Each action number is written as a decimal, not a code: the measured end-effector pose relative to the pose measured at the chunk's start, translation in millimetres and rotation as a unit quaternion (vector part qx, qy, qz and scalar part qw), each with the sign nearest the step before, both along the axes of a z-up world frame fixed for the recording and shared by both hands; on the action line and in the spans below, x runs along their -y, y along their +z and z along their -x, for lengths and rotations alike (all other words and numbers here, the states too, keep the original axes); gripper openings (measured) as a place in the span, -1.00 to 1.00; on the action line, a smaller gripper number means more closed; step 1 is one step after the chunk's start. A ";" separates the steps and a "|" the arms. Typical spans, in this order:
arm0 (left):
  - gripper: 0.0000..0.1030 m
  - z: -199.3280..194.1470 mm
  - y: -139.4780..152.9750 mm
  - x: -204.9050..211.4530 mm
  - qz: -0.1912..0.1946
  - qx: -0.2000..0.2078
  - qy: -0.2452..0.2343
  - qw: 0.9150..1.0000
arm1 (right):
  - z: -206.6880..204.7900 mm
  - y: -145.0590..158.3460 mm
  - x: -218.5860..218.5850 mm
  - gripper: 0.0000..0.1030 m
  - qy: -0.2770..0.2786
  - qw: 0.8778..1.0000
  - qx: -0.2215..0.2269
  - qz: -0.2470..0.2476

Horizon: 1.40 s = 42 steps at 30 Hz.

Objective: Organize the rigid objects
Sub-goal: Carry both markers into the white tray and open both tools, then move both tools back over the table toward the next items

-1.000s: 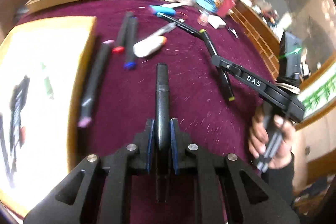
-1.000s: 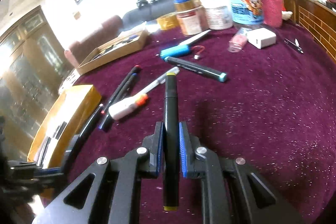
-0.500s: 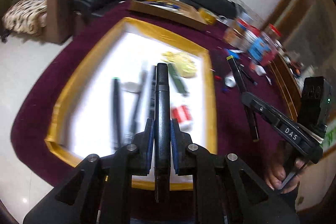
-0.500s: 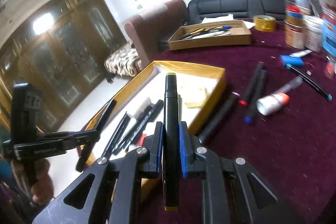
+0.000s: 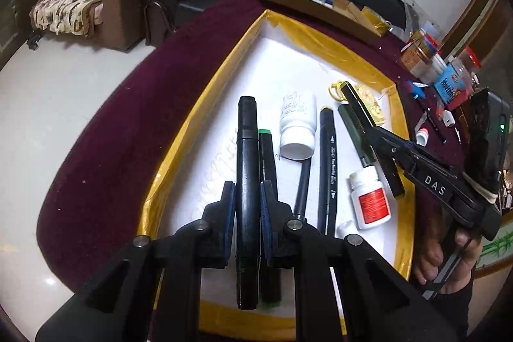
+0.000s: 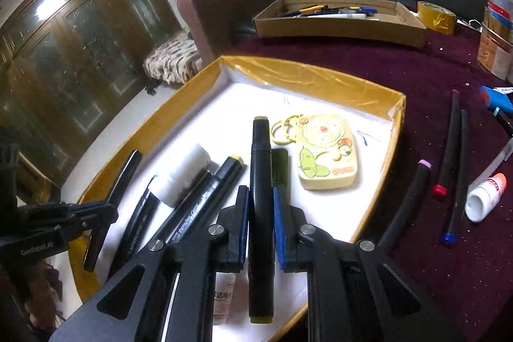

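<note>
My left gripper [image 5: 247,197] is shut on a black marker [image 5: 246,149] and holds it over the gold-rimmed tray [image 5: 224,63]. My right gripper [image 6: 260,210] is shut on a black marker with yellow ends [image 6: 260,169], also above the tray [image 6: 307,79]. In the tray lie several markers, a white bottle [image 5: 296,124], a red-labelled bottle [image 5: 370,197] and a yellow cartoon keychain [image 6: 323,149]. The right gripper also shows in the left wrist view [image 5: 378,133], and the left gripper in the right wrist view [image 6: 105,213].
On the maroon cloth right of the tray lie loose markers [image 6: 449,146], a pink-tipped marker [image 6: 410,197] and a correction-fluid bottle [image 6: 484,197]. A cardboard box of pens [image 6: 340,18], a tape roll [image 6: 436,16] and jars [image 5: 423,56] stand at the back.
Both grippers swung left from the loose items on the cloth to above the tray and came lower over it, each still holding its marker.
</note>
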State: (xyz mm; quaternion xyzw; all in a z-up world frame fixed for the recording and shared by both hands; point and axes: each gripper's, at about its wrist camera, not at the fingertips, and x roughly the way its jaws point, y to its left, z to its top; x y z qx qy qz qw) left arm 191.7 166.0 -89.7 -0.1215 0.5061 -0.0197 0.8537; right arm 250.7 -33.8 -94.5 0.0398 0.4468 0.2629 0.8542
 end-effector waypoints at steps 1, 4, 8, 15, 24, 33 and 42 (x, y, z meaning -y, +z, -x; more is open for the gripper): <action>-0.75 -1.3 -1.9 0.8 -0.001 -0.001 -0.001 1.000 | 1.7 1.0 -0.2 -0.74 0.003 1.000 0.004 0.004; -0.75 -3.4 -8.0 3.8 -0.011 -0.005 -0.003 1.000 | 5.1 0.6 -6.0 -0.74 0.010 1.000 0.018 0.024; -0.74 -5.9 -13.2 2.1 -0.011 -0.013 0.007 1.000 | 7.6 2.8 -6.0 -0.70 0.014 0.999 0.026 0.030; -0.73 10.5 8.7 12.2 -0.024 0.017 0.000 1.000 | 9.5 30.2 37.5 -0.67 -0.001 0.998 0.007 -0.068; -0.25 28.3 50.4 92.3 -0.029 0.091 -0.093 0.991 | 41.1 80.1 156.5 -0.06 -0.055 0.994 0.086 -0.031; -0.25 7.9 57.0 170.4 0.001 0.070 -0.175 0.982 | -17.5 54.3 268.8 -0.06 -0.157 0.987 0.022 0.005; -0.25 -3.3 41.6 200.6 0.027 0.038 -0.204 0.978 | -100.0 17.6 287.3 -0.07 -0.172 0.981 -0.016 0.090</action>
